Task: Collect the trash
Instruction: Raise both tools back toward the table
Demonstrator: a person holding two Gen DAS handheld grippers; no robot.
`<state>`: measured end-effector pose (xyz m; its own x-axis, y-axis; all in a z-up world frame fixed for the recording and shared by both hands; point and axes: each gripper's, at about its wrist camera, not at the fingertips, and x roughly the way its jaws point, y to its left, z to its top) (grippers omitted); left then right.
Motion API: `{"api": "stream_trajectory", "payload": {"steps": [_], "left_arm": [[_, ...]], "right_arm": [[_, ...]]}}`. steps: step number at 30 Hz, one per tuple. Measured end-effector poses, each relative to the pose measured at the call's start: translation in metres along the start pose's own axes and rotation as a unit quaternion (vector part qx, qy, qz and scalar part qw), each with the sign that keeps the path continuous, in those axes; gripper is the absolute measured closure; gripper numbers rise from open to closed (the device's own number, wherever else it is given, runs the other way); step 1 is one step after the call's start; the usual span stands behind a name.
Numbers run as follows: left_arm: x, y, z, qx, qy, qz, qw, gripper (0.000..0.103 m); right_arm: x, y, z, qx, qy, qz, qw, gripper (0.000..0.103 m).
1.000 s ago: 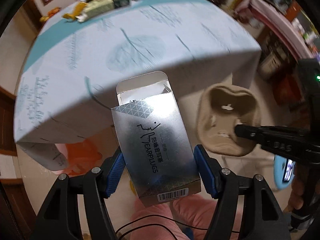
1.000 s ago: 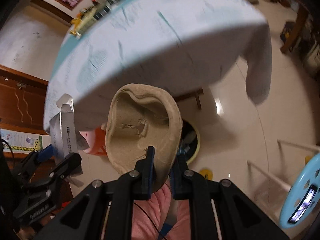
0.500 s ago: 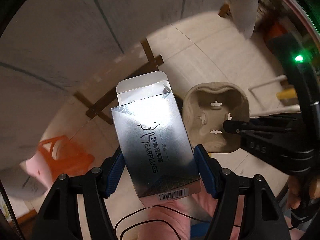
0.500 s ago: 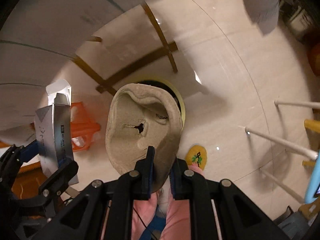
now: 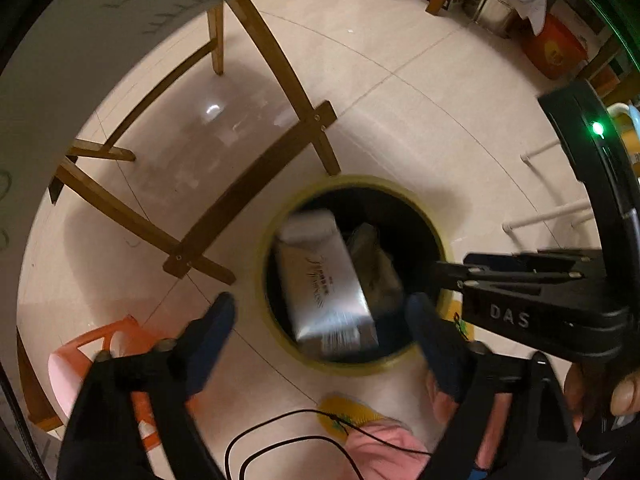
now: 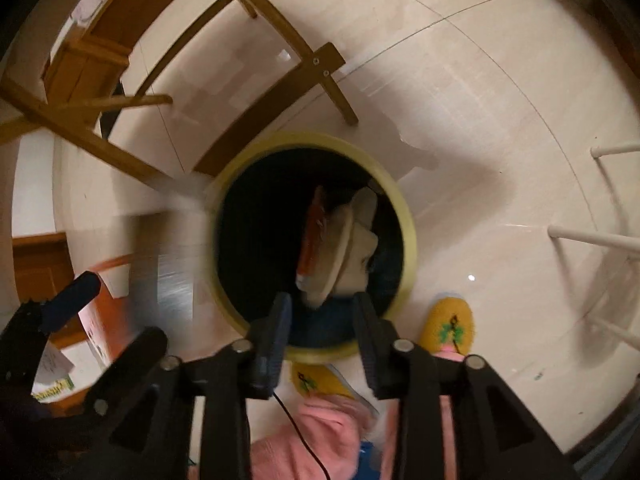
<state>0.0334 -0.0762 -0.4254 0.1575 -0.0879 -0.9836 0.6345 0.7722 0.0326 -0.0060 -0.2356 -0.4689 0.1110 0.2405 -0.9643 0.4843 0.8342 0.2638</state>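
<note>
Left wrist: both tongs [image 5: 320, 312] [image 6: 322, 308] gape empty over yellow-rimmed bin [image 5: 276, 332], wooden table legs [image 5: 280, 64] beside it.

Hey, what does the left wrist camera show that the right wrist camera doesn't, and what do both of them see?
Only the left wrist view shows the silver earplug box readably, blurred over the bin mouth, plus the right tool side-on. Only the right wrist view shows the pulp tray on edge inside the bin beside an orange wrapper, and the left tool at lower left. Both show the yellow-rimmed bin, wooden table legs, a yellow slipper, and both tools open.
</note>
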Motion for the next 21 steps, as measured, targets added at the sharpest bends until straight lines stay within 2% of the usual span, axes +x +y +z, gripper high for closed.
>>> {"api": "stream_trajectory", "payload": {"steps": [2, 11, 17, 21], "left_arm": [[-0.006, 0.005, 0.002, 0.000, -0.007, 0.003, 1.0000, 0.004], [-0.041, 0.002, 0.005, 0.013, -0.016, -0.001, 0.9998, 0.003], [-0.106, 0.000, 0.002, 0.003, -0.017, -0.015, 0.9997, 0.003], [-0.163, 0.001, 0.004, -0.015, -0.031, -0.022, 0.9991, 0.003]], "right_arm": [[0.000, -0.001, 0.000, 0.010, -0.003, 0.005, 1.000, 0.068], [-0.024, 0.002, -0.004, 0.026, -0.022, 0.008, 0.999, 0.068], [-0.077, 0.007, -0.017, 0.037, -0.031, 0.019, 0.999, 0.068], [-0.126, 0.014, -0.026, 0.031, -0.042, 0.028, 0.998, 0.068]]}}
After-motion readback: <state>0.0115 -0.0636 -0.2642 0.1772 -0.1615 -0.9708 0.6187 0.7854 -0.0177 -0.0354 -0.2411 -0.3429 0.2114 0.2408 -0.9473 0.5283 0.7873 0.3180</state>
